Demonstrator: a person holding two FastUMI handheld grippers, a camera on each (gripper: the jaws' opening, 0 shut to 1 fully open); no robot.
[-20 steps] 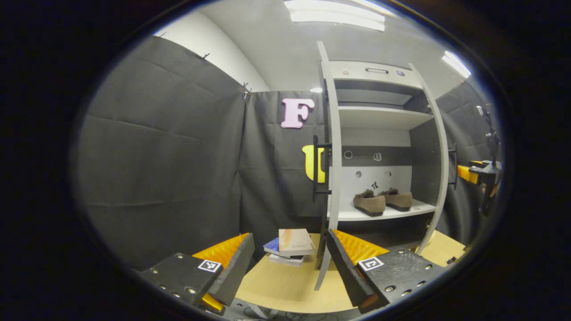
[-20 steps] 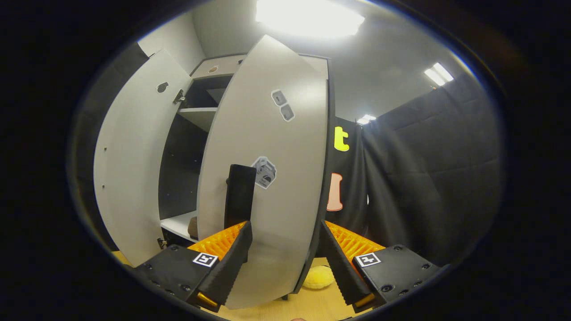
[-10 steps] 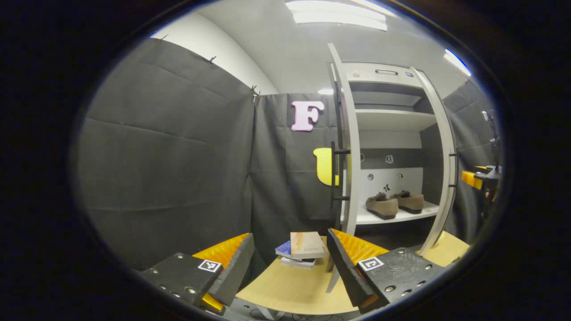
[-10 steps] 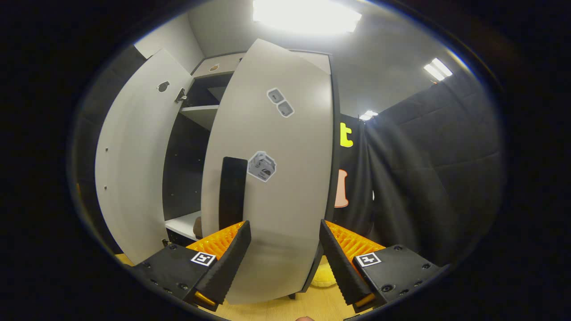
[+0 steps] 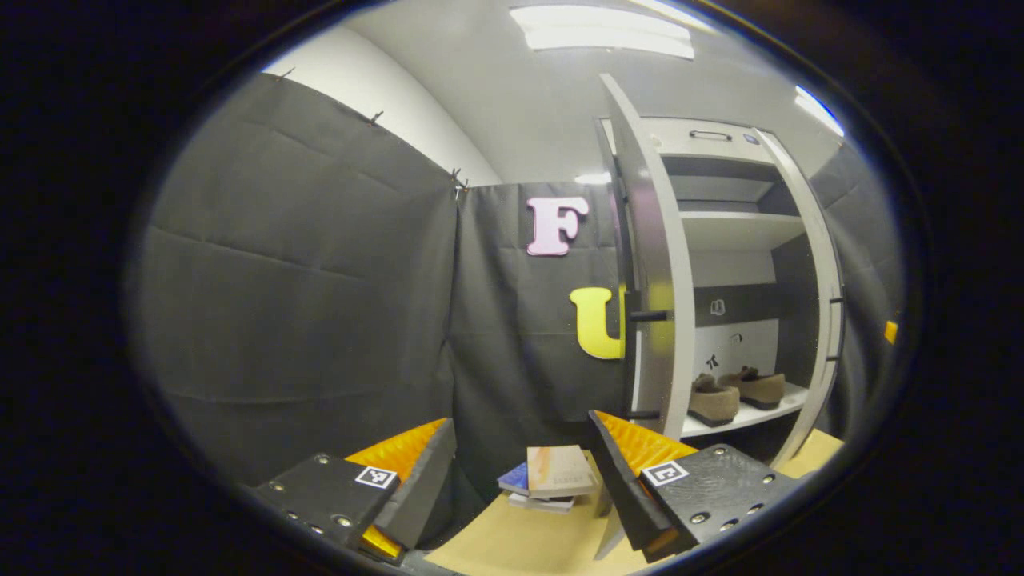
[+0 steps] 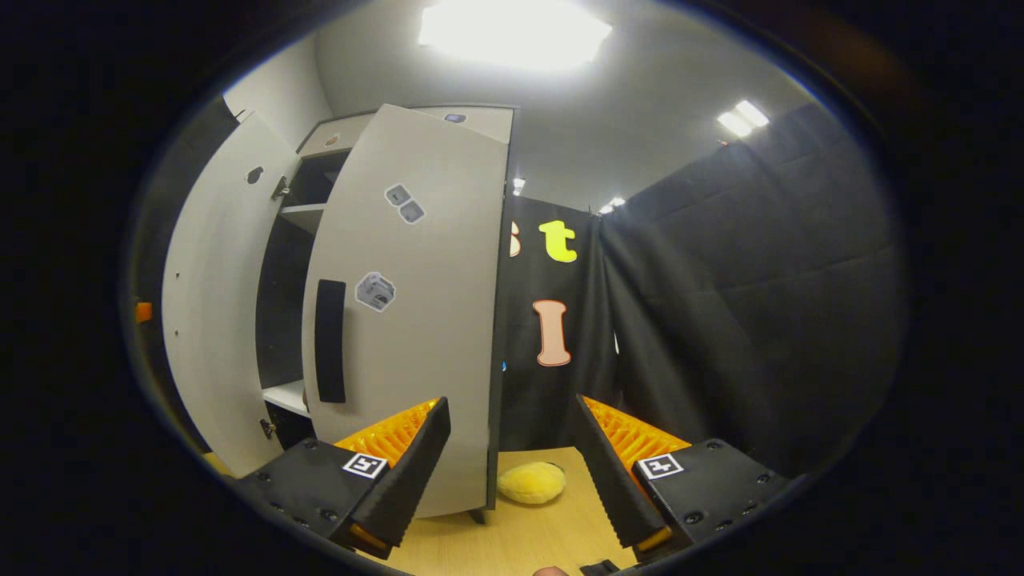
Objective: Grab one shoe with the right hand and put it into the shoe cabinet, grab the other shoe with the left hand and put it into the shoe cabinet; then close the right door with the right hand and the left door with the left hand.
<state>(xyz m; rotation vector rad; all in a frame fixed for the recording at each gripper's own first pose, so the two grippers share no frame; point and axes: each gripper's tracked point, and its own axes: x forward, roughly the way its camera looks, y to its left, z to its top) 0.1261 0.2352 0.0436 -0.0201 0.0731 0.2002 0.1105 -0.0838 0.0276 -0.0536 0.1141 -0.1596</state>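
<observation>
Two shoes [image 5: 736, 394] side by side on cabinet shelf [image 5: 748, 416].

Black cloth wall [image 5: 304, 272] wraps the booth, pinned below a white wall [image 5: 384, 88]. Grey ceiling [image 6: 624, 88] with bright light panels [image 5: 600, 28]. Light wood desk [image 6: 520, 536]. Stack of books [image 5: 552, 480] and a yellow soft thing [image 6: 530, 482] on it.

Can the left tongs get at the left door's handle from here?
Probably yes: the left tongs are open, and the left door stands ajar with its handle facing them, nothing between.
</observation>
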